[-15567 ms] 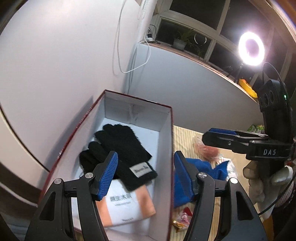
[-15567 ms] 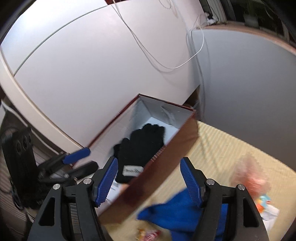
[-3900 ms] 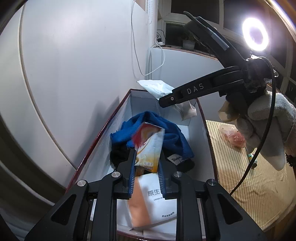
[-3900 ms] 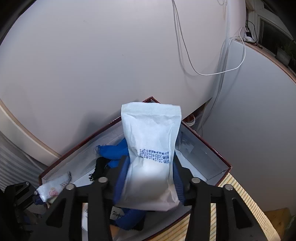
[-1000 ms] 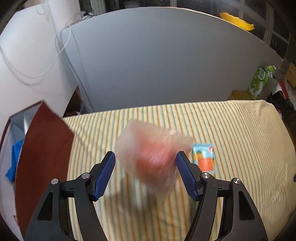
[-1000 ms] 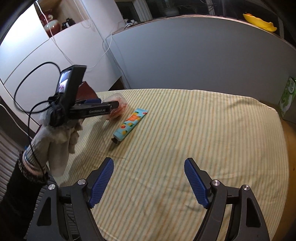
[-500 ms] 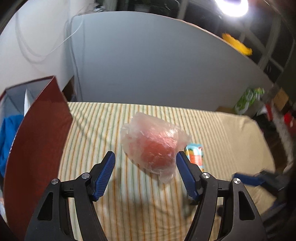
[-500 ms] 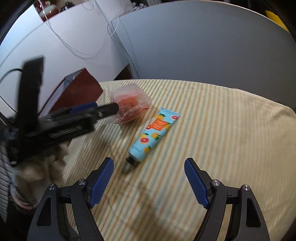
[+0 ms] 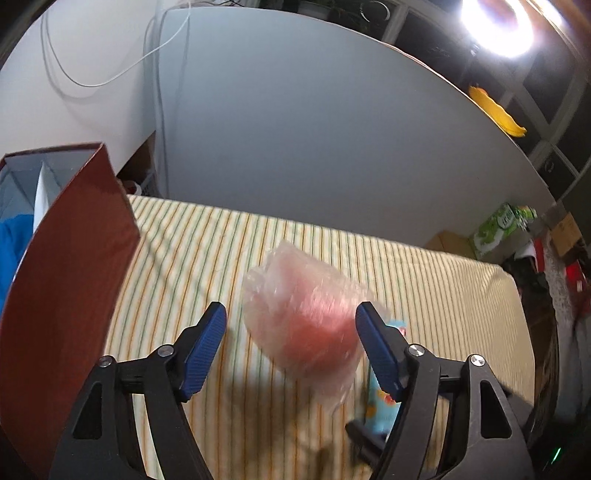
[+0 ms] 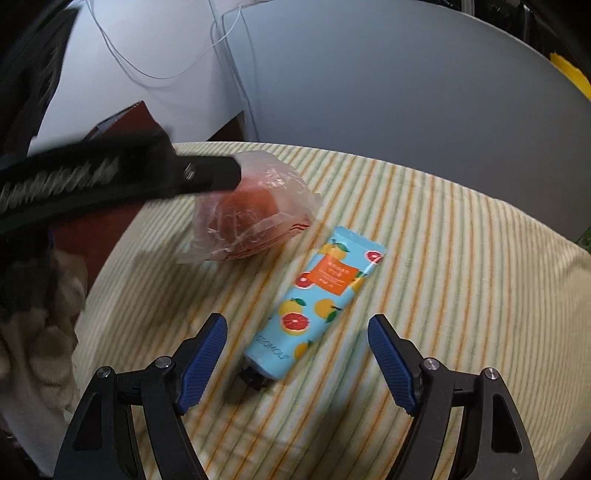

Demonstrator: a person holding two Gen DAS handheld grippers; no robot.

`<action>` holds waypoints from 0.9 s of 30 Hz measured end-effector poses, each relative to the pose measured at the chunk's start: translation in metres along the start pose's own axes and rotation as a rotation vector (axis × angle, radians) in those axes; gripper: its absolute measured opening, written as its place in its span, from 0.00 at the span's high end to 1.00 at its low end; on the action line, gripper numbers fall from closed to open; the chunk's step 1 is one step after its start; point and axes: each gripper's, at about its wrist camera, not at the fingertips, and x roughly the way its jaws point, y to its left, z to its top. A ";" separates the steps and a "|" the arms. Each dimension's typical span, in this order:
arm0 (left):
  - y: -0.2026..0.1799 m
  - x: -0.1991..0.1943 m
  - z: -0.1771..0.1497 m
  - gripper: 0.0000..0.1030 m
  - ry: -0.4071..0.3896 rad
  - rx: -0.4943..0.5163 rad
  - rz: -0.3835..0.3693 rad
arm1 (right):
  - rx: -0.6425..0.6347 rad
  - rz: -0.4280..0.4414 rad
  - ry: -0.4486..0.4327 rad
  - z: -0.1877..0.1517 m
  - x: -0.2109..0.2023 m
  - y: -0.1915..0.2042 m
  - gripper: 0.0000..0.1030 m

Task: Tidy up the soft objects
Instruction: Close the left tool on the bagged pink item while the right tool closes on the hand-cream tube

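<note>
A cloth with thin yellow, green and orange stripes (image 9: pixel 229 251) covers the table top. Behind it stands a big grey board (image 9: pixel 314 140) with a curved top. A thin white wire (image 9: pixel 110 77) hangs on the white wall (image 9: pixel 92 110). A bright round lamp (image 9: pixel 496 26) shines near dark windows (image 9: pixel 543 81). A yellow thing (image 9: pixel 496 112) lies on the ledge there.

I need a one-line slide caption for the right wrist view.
Open right gripper hovers over a fruit-print tube on striped cloth; beside it, a clear bag.
</note>
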 end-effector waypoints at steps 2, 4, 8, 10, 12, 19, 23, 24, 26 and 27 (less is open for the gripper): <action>-0.005 0.007 0.005 0.30 0.013 -0.005 0.006 | -0.010 -0.021 -0.008 -0.003 -0.001 0.000 0.27; -0.007 0.014 0.007 0.30 0.034 -0.001 0.008 | -0.011 -0.048 -0.014 -0.006 -0.002 -0.003 0.27; -0.017 0.024 0.001 0.30 0.056 0.031 0.029 | -0.004 -0.049 -0.011 -0.007 -0.003 -0.010 0.27; -0.018 0.027 -0.004 0.30 0.067 0.033 0.034 | -0.003 -0.051 -0.010 -0.011 -0.009 -0.019 0.27; -0.019 0.027 -0.009 0.29 0.070 0.049 0.042 | 0.002 -0.054 -0.010 -0.011 -0.011 -0.024 0.27; -0.018 0.036 -0.028 0.26 0.085 0.094 0.069 | -0.009 -0.039 -0.001 -0.004 -0.009 -0.026 0.27; -0.018 0.034 -0.030 0.35 0.065 0.090 0.052 | -0.014 -0.063 0.000 0.002 -0.002 -0.017 0.27; -0.019 0.034 -0.030 0.39 0.065 0.095 0.047 | -0.009 -0.063 0.000 0.004 0.000 -0.016 0.27; -0.021 0.033 -0.030 0.47 0.065 0.098 0.036 | -0.004 -0.057 0.002 0.006 0.004 -0.015 0.28; -0.021 0.032 -0.030 0.51 0.063 0.098 0.029 | -0.006 -0.059 0.003 0.007 0.005 -0.015 0.33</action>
